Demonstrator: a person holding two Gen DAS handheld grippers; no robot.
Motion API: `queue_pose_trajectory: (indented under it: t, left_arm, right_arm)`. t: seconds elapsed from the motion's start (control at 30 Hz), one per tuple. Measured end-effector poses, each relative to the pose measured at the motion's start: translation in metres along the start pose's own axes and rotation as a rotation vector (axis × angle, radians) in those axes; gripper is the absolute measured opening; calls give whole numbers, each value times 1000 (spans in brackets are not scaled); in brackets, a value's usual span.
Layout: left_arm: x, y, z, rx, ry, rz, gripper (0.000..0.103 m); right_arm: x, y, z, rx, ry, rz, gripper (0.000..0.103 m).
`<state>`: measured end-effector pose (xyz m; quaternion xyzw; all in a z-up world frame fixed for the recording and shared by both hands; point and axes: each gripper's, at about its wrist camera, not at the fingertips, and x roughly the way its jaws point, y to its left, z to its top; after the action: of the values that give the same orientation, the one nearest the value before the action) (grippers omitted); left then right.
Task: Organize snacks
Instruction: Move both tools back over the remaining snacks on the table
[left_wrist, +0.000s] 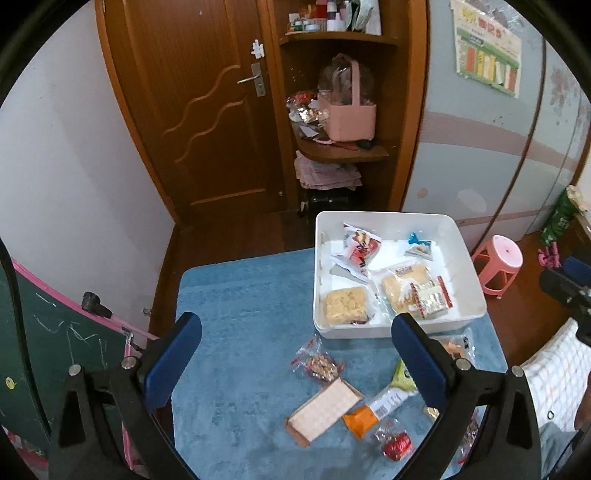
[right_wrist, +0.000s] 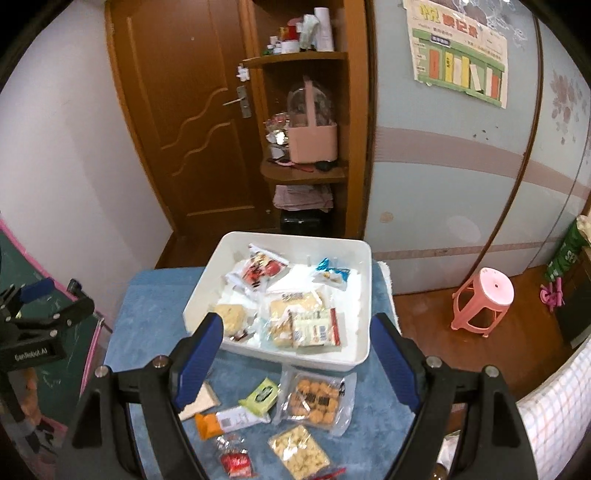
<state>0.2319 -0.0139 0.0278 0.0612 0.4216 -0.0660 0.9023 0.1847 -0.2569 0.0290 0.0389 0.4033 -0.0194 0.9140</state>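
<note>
Here I hold both tongs, left (left_wrist: 295, 325) and right (right_wrist: 297, 328), released and empty above the snacks (right_wrist: 258, 397) beside the bin (right_wrist: 364, 354).

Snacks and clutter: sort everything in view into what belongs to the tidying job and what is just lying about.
Job:
white bin, partly filled with packets
round-cookie packet
green packet
orange-ended bar
red candy
pale puff packet
wafer packet
nut packet

Lying about:
pink stool
pink basket
wall poster
chalkboard
</note>
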Motion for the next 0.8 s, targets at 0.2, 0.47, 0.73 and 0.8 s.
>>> queue_pose_trajectory:
  t: [0.2,0.47,0.73,0.8]
  left_arm:
    - [-18,4,-27,37,-14,-36,102]
    - [-25,-1,-71,120,-43,-103,102]
    - [-1,-4,-106,148,-8,-126,102]
    - [9,-5,-114,149,13,-128,102]
  right_arm:
    - [-21,23,-30,-53,-11,47,82]
    - [-26,60,-68,-137,10,110,82]
    - [-6,80,-110,-159,70,158,82]
    - [2,81,-119,-156,91,164,82]
